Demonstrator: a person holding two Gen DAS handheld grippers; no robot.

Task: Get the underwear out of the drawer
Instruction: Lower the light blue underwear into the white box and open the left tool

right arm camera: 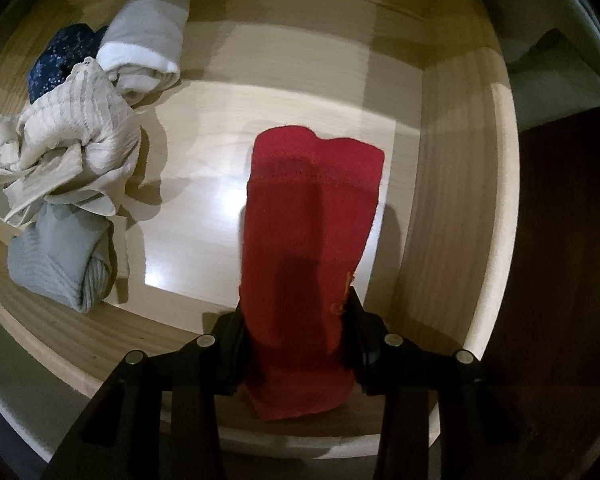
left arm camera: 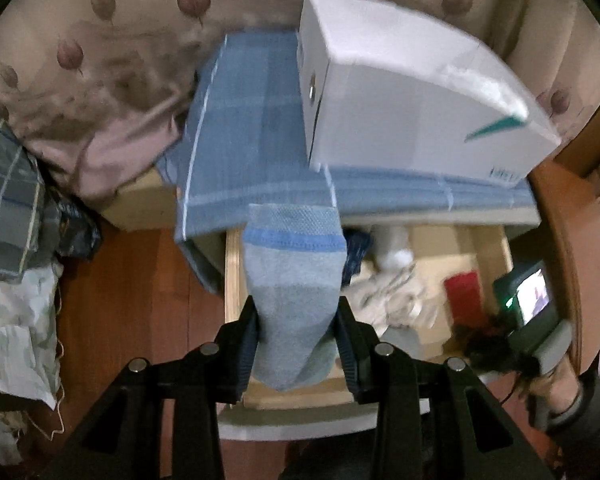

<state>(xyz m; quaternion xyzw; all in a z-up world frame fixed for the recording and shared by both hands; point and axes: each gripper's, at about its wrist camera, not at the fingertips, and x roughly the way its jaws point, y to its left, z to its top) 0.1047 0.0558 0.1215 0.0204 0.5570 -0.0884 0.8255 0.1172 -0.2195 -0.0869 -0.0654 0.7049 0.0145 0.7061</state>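
Left gripper (left arm camera: 296,344) clenched on a blue folded garment (left arm camera: 294,276), lifted above the open wooden drawer (left arm camera: 233,276). Right gripper (right arm camera: 298,336) down inside the drawer, clamped on a red folded garment (right arm camera: 308,248). Farther left, cream (right arm camera: 64,160), grey (right arm camera: 60,260) and navy (right arm camera: 60,60) bundles

A home bedroom: leaf-print bedding (left arm camera: 100,40), rumpled clothes (left arm camera: 8,200) and a wooden drawer (right arm camera: 452,216) of underwear.
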